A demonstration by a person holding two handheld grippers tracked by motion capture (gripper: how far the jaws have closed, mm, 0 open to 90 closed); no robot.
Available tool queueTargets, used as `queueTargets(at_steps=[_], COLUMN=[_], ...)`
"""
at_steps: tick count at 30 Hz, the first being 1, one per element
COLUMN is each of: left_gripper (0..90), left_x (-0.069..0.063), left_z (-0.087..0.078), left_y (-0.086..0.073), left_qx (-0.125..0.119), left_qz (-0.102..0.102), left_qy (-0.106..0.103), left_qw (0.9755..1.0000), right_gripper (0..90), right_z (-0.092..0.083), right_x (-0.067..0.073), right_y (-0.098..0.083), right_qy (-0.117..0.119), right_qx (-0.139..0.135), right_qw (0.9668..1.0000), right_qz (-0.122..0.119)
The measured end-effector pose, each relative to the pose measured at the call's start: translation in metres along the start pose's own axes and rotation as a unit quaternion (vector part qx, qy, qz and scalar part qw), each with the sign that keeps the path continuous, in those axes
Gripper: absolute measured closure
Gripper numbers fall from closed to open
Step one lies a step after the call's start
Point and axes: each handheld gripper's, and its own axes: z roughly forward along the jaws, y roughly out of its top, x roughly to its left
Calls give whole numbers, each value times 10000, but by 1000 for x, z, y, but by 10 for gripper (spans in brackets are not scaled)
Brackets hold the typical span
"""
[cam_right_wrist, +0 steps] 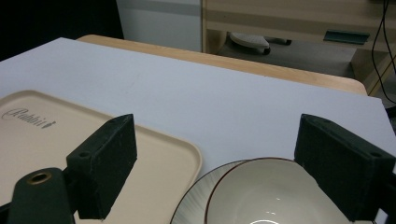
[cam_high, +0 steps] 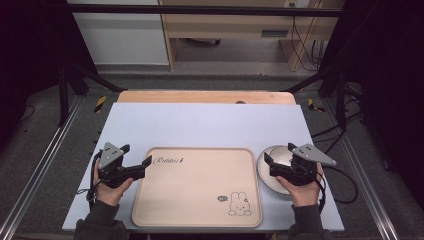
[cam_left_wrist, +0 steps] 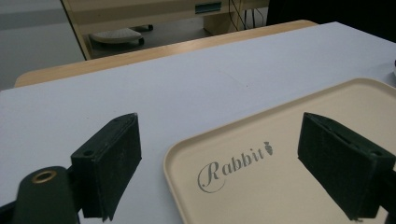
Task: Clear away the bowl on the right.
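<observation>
- High view, left side: one left gripper (cam_high: 136,167) is held in a hand (cam_high: 107,191) at the tray's left edge, over the pale blue-grey table cover (cam_high: 200,125). Its jaws stand wide apart with nothing between them.
- Left gripper view: the jaw pads (cam_left_wrist: 114,158) are black, blocky and matt, with a fine rough texture. They straddle the tray's rounded near corner (one pad over the cover, one over the tray).
- Centre: one tray (cam_high: 190,200), beige, smooth, rectangular with rounded corners and a low raised rim. It carries the script word "Rabbit" (cam_high: 170,160) at upper left and a small rabbit drawing (cam_high: 239,204) at lower right. Its surface is bare.
- Open room: a broad strip of cover lies free beyond the tray, up to the wooden table edge (cam_high: 205,96).
- Right side: one bowl (cam_high: 276,156), cream and glossy with a thin dark rim, sits on one round plate (cam_high: 267,175) with fine radial lines. The plate lies just beside the tray's right edge.
- Right gripper (cam_high: 278,158), held in the other hand (cam_high: 301,192), hangs over the bowl with its jaws spread and clamping nothing; in the right gripper view the bowl's rim (cam_right_wrist: 247,175) lies between the two pads.
</observation>
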Motion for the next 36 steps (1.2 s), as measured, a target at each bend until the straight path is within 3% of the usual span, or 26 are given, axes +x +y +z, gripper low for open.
queueTargets(at_steps=[36], left_gripper=[130], left_x=[0], left_z=[1], left_y=[-1], left_qx=[28], left_qz=[14], left_qy=[-6], left_qw=[10000], right_gripper=[160], right_z=[-2], right_x=[-28], right_y=[-9], right_qy=[-483], right_qx=[416], right_qw=[9978], right_qz=[187])
